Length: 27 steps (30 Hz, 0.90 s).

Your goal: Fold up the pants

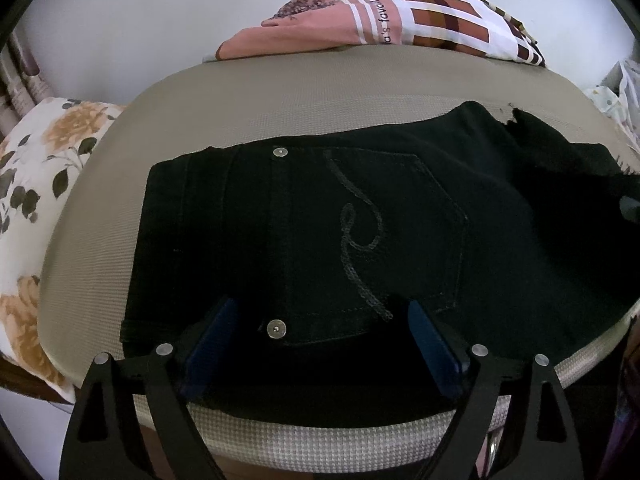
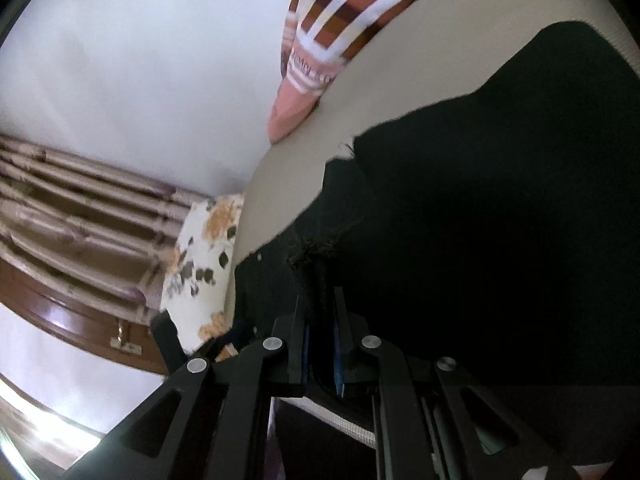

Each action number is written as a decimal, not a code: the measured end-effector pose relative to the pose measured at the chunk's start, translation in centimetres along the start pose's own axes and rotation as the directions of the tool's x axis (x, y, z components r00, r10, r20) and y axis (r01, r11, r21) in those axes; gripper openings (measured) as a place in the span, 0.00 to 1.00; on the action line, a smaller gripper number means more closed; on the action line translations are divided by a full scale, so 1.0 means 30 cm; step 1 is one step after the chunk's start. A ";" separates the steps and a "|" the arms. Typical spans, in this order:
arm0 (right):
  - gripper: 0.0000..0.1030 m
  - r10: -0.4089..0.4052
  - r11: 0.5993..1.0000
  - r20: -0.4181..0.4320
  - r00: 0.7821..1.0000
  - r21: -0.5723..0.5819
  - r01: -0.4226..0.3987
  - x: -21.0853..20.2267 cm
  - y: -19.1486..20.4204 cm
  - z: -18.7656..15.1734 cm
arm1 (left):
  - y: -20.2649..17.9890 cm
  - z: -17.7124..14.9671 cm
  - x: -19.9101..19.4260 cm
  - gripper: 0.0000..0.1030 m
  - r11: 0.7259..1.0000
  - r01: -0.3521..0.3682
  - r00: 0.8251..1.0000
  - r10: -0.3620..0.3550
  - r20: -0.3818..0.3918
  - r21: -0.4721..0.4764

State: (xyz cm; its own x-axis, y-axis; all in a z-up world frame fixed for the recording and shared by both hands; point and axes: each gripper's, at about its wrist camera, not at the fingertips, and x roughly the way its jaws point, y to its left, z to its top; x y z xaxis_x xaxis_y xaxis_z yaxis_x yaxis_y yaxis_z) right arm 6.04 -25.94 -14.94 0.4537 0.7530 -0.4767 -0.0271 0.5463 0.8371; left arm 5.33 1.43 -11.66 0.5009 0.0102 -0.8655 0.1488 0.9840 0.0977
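The left gripper (image 1: 320, 344) is spread wide over the waistband, holding nothing. The black pants (image 1: 360, 240) lie flat on a beige cushion (image 1: 280, 92), legs running to 3 o'clock. The right gripper (image 2: 320, 320) is pinched nearly closed on a frayed hem (image 2: 316, 248). A patterned cloth (image 1: 400, 16) sits at 12 o'clock.

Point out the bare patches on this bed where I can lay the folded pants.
Bare mattress runs as a wide strip between the black pants and the patterned pillow at the far edge. A narrower strip lies left of the waistband, bordered by the floral pillow. Near edge is crowded: the pants reach it, with the left tool open there and the right tool clamping fabric.
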 end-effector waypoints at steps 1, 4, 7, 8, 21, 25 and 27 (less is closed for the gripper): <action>0.09 0.001 1.000 -0.010 1.000 -0.001 -0.001 0.011 0.000 -0.007 | -0.002 0.000 -0.001 0.86 1.000 -0.003 1.000 0.003 0.001 0.002; 0.10 -0.003 1.000 -0.031 1.000 -0.009 0.002 0.029 0.000 -0.025 | 0.000 0.002 -0.004 0.86 1.000 -0.004 1.000 0.004 0.004 0.002; 0.10 -0.007 1.000 -0.047 0.999 -0.022 0.006 0.038 0.001 -0.039 | 0.005 0.004 -0.007 0.86 1.000 -0.003 1.000 0.004 0.006 -0.005; 0.10 -0.008 1.000 -0.052 0.999 -0.026 0.007 0.043 0.002 -0.042 | 0.006 0.005 -0.007 0.86 1.000 -0.003 1.000 0.003 0.006 -0.006; 0.10 -0.070 0.990 -0.097 0.993 -0.131 0.057 0.097 0.037 -0.091 | 0.015 0.009 -0.009 0.86 1.000 -0.002 1.000 0.002 0.004 -0.008; 0.11 -0.124 0.976 -0.112 0.986 -0.193 0.101 0.111 0.047 -0.112 | 0.018 0.009 -0.006 0.86 1.000 0.000 1.000 0.000 -0.003 -0.012; 0.12 -0.168 0.961 -0.117 0.979 -0.240 0.136 0.124 0.059 -0.127 | 0.023 0.009 -0.006 0.86 1.000 -0.002 1.000 0.002 -0.004 -0.014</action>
State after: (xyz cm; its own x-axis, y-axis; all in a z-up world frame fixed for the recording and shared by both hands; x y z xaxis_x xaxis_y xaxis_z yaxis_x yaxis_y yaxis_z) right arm 4.30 -20.77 -16.24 0.3444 0.6882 -0.6385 -0.1777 0.7156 0.6755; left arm 5.58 2.05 -11.31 0.4975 0.0127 -0.8674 0.1361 0.9864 0.0925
